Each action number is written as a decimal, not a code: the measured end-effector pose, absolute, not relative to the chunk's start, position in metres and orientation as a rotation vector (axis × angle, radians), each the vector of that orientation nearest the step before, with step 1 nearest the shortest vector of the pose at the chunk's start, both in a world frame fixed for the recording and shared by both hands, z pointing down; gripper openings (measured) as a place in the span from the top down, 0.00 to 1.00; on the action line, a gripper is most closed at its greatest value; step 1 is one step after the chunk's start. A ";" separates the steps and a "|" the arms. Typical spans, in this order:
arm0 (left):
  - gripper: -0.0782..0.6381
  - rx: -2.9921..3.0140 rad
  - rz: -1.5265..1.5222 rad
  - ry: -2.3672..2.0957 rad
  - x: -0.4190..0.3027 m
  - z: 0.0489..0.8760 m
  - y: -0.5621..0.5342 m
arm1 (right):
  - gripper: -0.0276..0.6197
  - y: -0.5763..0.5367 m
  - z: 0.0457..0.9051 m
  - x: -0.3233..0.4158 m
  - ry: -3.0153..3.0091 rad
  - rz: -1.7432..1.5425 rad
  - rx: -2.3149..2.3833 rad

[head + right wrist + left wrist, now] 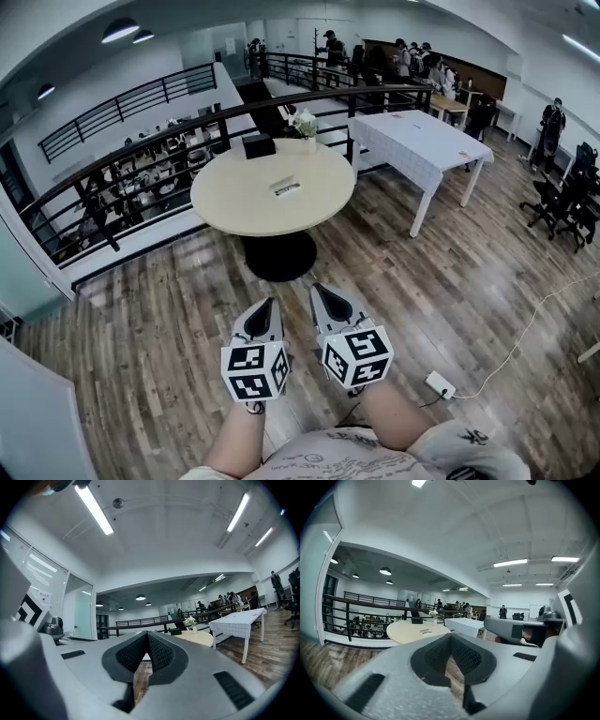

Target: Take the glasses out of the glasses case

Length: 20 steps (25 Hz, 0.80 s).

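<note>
A round beige table (246,202) stands a few steps ahead of me. On it lie a small black box (258,145) at the far side and a flat white item with a dark label (286,187) near the middle; I cannot tell which is the glasses case. No glasses show. My left gripper (265,305) and right gripper (322,291) hang side by side over the wooden floor, well short of the table. Both are shut with nothing between their jaws. The left gripper view shows the table (405,632) far beyond the closed tips (451,637).
A white vase of flowers (305,124) stands at the table's far edge. A black railing (141,155) curves behind the table. A white-clothed rectangular table (422,141) stands to the right. A power strip with its cable (439,384) lies on the floor. Office chairs (562,206) and people stand far off.
</note>
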<state>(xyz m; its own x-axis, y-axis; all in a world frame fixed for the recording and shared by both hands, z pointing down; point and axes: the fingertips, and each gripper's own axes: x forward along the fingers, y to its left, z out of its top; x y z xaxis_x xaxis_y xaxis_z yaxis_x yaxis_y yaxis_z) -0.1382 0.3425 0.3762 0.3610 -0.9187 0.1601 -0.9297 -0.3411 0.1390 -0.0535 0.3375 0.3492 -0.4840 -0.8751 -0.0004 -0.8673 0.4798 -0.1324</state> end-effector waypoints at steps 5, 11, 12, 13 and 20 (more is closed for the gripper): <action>0.88 2.433 0.088 -1.625 -0.161 0.384 0.346 | 0.94 0.343 0.354 -0.081 2.632 -0.177 -1.583; 0.88 2.446 0.092 -1.575 -0.177 0.393 0.345 | 0.94 0.347 0.360 -0.097 2.618 -0.167 -1.639; 0.88 2.451 0.095 -1.568 -0.178 0.393 0.344 | 0.94 0.346 0.361 -0.098 2.615 -0.171 -1.647; 0.88 2.456 0.098 -1.564 -0.179 0.393 0.344 | 0.94 0.344 0.361 -0.098 2.610 -0.177 -1.653; 0.88 2.454 0.127 -1.564 -0.181 0.402 0.318 | 0.94 0.315 0.365 -0.101 2.599 -0.190 -1.646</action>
<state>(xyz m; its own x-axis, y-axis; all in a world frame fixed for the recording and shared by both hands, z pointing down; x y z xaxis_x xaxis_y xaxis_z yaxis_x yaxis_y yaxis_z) -0.1806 0.3181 0.4019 0.4271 -0.8832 0.1937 -0.9029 -0.4049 0.1446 -0.1010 0.3145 0.3650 -0.4286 -0.9034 0.0158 -0.8960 0.4227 -0.1357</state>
